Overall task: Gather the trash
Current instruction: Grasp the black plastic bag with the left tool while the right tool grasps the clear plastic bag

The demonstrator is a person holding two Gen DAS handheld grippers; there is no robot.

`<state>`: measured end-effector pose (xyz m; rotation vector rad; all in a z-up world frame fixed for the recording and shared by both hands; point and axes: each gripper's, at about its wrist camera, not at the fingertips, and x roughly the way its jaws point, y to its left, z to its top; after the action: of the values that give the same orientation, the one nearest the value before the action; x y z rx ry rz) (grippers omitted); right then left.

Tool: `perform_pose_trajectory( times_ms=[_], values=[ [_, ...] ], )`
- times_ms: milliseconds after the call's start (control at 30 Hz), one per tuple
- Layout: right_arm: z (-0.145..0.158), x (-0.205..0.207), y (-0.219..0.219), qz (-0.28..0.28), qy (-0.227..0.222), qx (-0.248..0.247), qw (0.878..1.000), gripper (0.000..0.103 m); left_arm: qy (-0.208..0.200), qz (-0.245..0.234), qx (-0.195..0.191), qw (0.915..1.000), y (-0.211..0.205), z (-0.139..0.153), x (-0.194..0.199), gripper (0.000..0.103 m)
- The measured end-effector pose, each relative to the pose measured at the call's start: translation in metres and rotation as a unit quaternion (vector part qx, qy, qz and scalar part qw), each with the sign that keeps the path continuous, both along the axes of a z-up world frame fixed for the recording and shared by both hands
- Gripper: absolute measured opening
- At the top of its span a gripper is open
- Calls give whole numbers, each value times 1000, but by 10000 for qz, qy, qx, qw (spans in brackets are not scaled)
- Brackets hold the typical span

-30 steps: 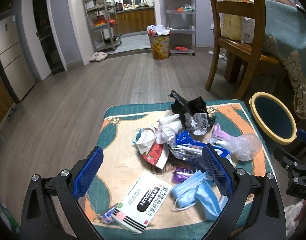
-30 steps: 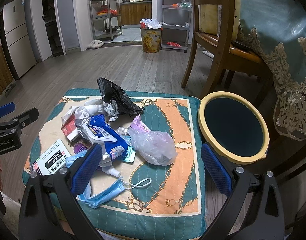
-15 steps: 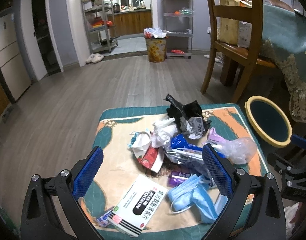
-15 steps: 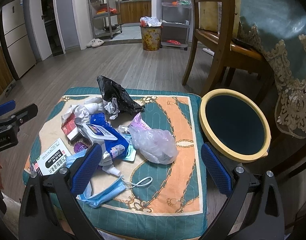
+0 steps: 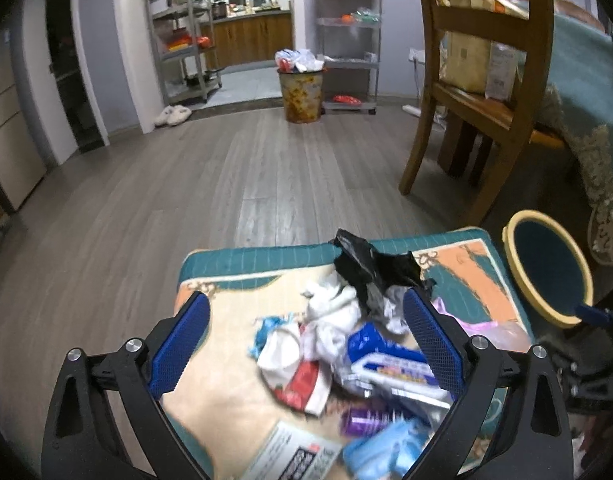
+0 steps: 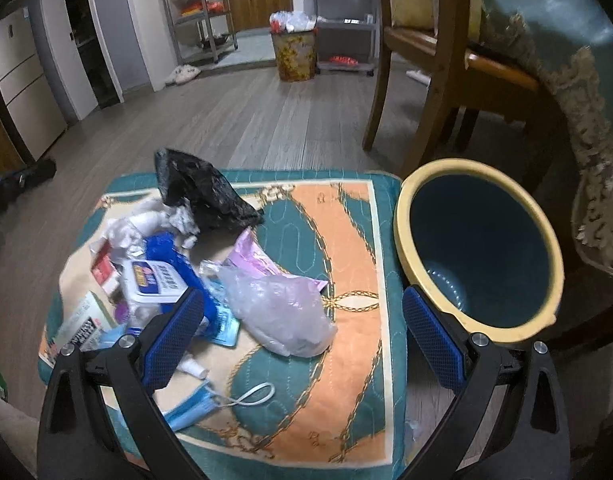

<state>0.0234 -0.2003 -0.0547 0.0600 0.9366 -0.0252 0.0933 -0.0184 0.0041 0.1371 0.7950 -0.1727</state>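
A pile of trash lies on a teal and orange cushion [image 6: 346, 216]: a black plastic bag [image 6: 202, 196], white crumpled tissues [image 5: 334, 312], a blue and white wipes pack [image 6: 154, 276], a clear plastic bag [image 6: 282, 308], a blue face mask [image 6: 194, 408] and a white box [image 5: 298, 456]. A yellow-rimmed bin [image 6: 478, 252] stands right of the cushion. My left gripper [image 5: 306, 348] is open above the pile. My right gripper [image 6: 302, 336] is open above the clear bag and holds nothing.
A wooden chair [image 5: 482, 92] and a cloth-covered table [image 6: 566, 40] stand behind the bin. A full patterned trash can [image 5: 300, 88] and metal shelves [image 5: 346, 32] are far back. Wood floor [image 5: 186, 184] lies to the left.
Both grippers have moved forward and lower toward the pile. The trash looks larger and the left view is blurred. Both grippers stay open.
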Motion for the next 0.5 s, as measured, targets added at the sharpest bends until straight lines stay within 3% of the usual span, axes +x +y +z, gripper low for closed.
perform_pose_trajectory(
  times_ms=[133, 233, 300, 433, 500],
  values=[
    [-27, 13, -4, 140, 281, 200, 9993, 97, 106, -225, 145, 9996, -24, -16, 24, 95],
    [-44, 20, -1, 298, 518, 284, 9978, 90, 380, -405, -19, 9985, -40, -32, 40, 85],
    [-51, 23, 1, 351, 624, 308, 9970, 81, 599, -555, -69, 9966, -55, -45, 51, 80],
    [-61, 25, 3, 396, 803, 485, 9948, 50, 800, -841, -45, 9932, -80, -63, 59, 70],
    [-61, 24, 4, 438, 823, 578, 9940, 41, 1003, -973, -21, 9902, -92, -74, 63, 59]
  ],
)
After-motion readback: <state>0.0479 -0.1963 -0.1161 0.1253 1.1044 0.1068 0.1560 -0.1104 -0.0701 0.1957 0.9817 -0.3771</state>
